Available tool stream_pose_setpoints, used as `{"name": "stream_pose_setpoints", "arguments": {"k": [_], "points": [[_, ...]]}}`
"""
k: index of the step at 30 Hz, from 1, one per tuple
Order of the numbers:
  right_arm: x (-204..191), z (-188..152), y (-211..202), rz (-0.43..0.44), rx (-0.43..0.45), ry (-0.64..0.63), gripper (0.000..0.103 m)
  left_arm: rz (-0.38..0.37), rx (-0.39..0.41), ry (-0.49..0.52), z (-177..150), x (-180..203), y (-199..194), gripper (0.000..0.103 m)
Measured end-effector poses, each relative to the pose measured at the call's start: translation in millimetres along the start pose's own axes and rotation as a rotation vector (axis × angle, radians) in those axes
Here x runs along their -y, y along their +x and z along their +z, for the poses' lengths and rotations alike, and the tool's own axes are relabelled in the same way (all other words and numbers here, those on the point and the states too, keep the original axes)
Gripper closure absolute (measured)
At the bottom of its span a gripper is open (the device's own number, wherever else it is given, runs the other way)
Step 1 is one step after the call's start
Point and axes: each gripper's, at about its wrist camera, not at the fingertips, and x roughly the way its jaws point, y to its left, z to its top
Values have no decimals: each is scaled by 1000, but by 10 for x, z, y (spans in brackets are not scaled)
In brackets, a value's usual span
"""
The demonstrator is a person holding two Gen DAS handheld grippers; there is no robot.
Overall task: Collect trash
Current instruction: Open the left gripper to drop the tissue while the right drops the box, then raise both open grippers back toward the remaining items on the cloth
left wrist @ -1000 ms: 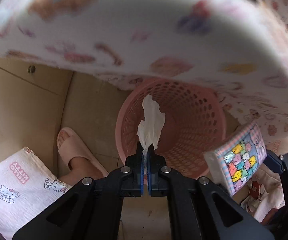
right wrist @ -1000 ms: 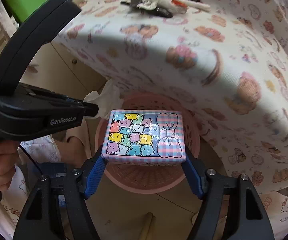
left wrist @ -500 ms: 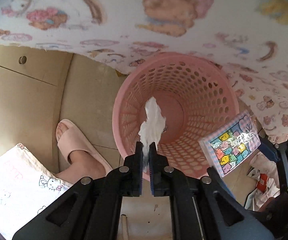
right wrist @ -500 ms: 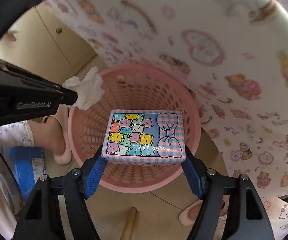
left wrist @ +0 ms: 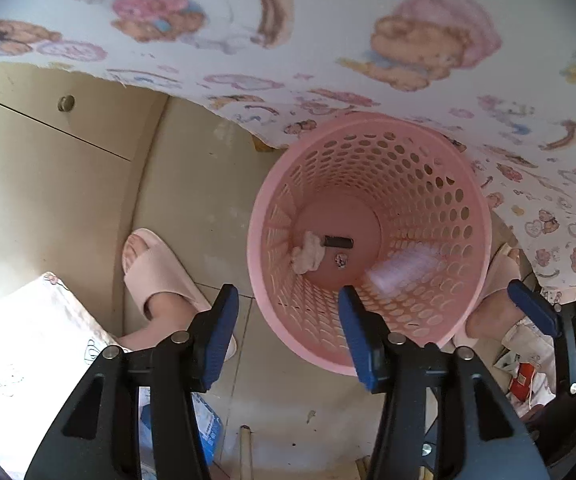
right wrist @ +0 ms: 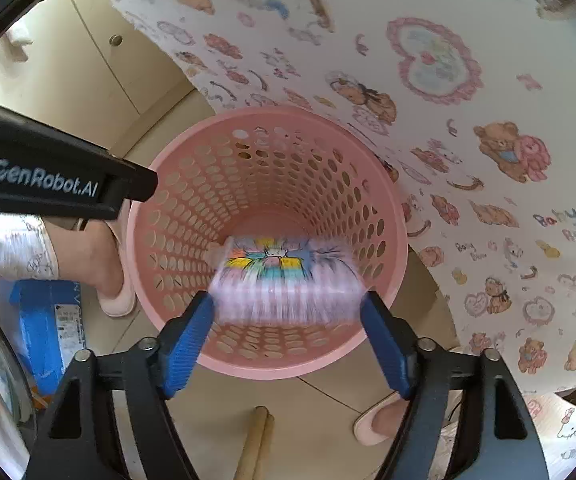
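Observation:
A pink perforated basket [left wrist: 475,240] stands on the floor under the table edge; it also shows in the right wrist view [right wrist: 387,216]. My left gripper [left wrist: 288,320] is open and empty above its near rim. A crumpled white tissue [left wrist: 307,256] lies on the basket bottom beside a small dark cylinder [left wrist: 337,241] and a tiny scrap [left wrist: 341,260]. My right gripper [right wrist: 288,316] is open above the basket. The colourful bear-print box [right wrist: 284,276] is blurred, falling free between its fingers into the basket; it shows as a pale blur in the left wrist view [left wrist: 401,270].
A cartoon-print tablecloth [left wrist: 327,32] hangs over the basket's far side. The person's feet in pink slippers [left wrist: 160,276] stand on both sides of the basket. A blue box [right wrist: 48,328] and a wooden stick [right wrist: 254,444] lie on the tiled floor. Cabinet doors [left wrist: 48,152] are at left.
Both grippers opened. The tissue dropped from the left gripper to the basket bottom. The bear-print box left the right gripper and is falling into the basket.

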Motion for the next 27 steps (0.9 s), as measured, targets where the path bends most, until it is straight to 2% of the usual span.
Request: {"name": "stream_pose_setpoints", "arguments": {"k": [5, 9, 11, 15, 20, 27], "points": [[64, 24, -71, 10, 10, 29, 23, 34, 71, 14, -4, 3, -192, 49], [94, 37, -178, 13, 28, 56, 20, 28, 116, 1, -29, -22, -388, 48], [91, 51, -255, 1, 23, 73, 20, 0, 145, -9, -55, -29, -562, 48], [67, 80, -508, 56, 47, 77, 18, 22, 291, -10, -172, -53, -924, 48], [209, 25, -726, 77, 3, 182, 17, 69, 402, -24, -327, -164, -1220, 48], [342, 12, -1472, 39, 172, 178, 17, 27, 498, -58, -295, -312, -1763, 48]]}}
